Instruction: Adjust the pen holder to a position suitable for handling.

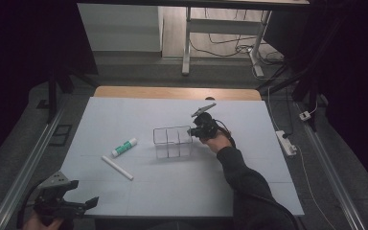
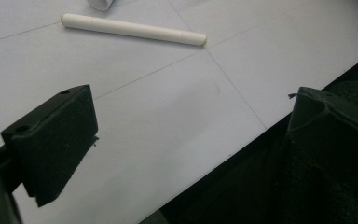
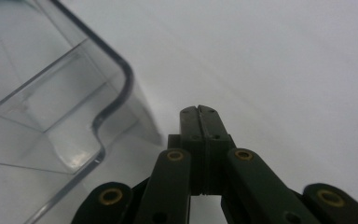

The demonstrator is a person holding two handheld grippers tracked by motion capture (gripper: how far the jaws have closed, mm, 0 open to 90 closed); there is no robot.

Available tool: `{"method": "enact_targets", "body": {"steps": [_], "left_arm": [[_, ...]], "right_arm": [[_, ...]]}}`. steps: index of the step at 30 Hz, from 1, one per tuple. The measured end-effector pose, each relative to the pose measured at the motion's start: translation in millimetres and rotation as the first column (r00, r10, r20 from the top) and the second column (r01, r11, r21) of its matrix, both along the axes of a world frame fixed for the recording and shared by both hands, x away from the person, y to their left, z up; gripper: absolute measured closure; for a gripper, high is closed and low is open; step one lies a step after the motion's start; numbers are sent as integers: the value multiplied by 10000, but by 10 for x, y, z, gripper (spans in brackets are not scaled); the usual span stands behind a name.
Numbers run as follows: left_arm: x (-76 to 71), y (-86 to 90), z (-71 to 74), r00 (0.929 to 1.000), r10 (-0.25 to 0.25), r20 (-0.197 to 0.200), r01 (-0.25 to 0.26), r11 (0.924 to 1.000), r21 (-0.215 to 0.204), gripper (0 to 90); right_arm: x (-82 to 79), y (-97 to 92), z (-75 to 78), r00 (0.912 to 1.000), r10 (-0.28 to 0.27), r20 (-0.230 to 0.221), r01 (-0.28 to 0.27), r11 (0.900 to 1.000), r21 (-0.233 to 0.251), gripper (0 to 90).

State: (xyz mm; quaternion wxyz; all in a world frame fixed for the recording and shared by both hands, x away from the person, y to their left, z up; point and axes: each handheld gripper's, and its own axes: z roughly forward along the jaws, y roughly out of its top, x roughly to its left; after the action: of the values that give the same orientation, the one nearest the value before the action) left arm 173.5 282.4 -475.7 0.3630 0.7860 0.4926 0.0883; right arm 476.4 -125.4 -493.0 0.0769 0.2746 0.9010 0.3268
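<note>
The clear box (image 1: 172,142) stands in the middle of the white worktop (image 1: 249,191), a little toward the far edge. It is see-through, has small rooms inside, and all of them look empty. In the right gripper view its rounded corner (image 3: 116,79) is just to the side of the jaws.

The right gripper (image 1: 197,130) is right beside the box, at its right end. Its jaws are pressed tight together with nothing between them (image 3: 199,121). It looks close enough to touch or push the box, but I cannot tell if it really touches.

Left of the box lies a glue stick (image 1: 125,147) with a green band, tilted on the sheet. Nearer the front edge lies a long white marker (image 1: 117,167), also tilted. In the left gripper view the marker (image 2: 133,30) lies flat, well ahead of the jaws.

The left gripper (image 1: 88,203) waits at the front left corner of the worktop. Its jaws stand wide apart and hold nothing (image 2: 177,140).

I think the job is to put the marker and the glue stick into the box. None of that is done yet. Both things are out on the sheet, and no gripper holds one. Picking up each one and dropping it in is all left to do.
</note>
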Motion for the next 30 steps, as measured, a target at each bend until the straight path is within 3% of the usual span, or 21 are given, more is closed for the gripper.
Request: {"method": "enact_targets", "body": {"steps": [10, 13, 16, 30], "left_arm": [[4, -6, 1, 10000, -40, 7, 40, 10000, 19, 16], [6, -8, 1, 10000, -41, -2, 41, 10000, 35, 16], [5, -6, 1, 10000, -23, -4, 23, 10000, 13, 17], [7, -8, 2, 10000, -31, -2, 31, 10000, 19, 17]], "right_arm": [[-87, -40, -24, 9987, 297, -407, -312, 9989, -349, 897], [-61, -42, 1, 10000, -81, 8, 82, 9999, -113, 896], [4, -28, -2, 9996, -200, -212, 213, 9980, 603, 896], [-82, -43, -36, 9977, 189, -653, -184, 9998, 85, 897]]}}
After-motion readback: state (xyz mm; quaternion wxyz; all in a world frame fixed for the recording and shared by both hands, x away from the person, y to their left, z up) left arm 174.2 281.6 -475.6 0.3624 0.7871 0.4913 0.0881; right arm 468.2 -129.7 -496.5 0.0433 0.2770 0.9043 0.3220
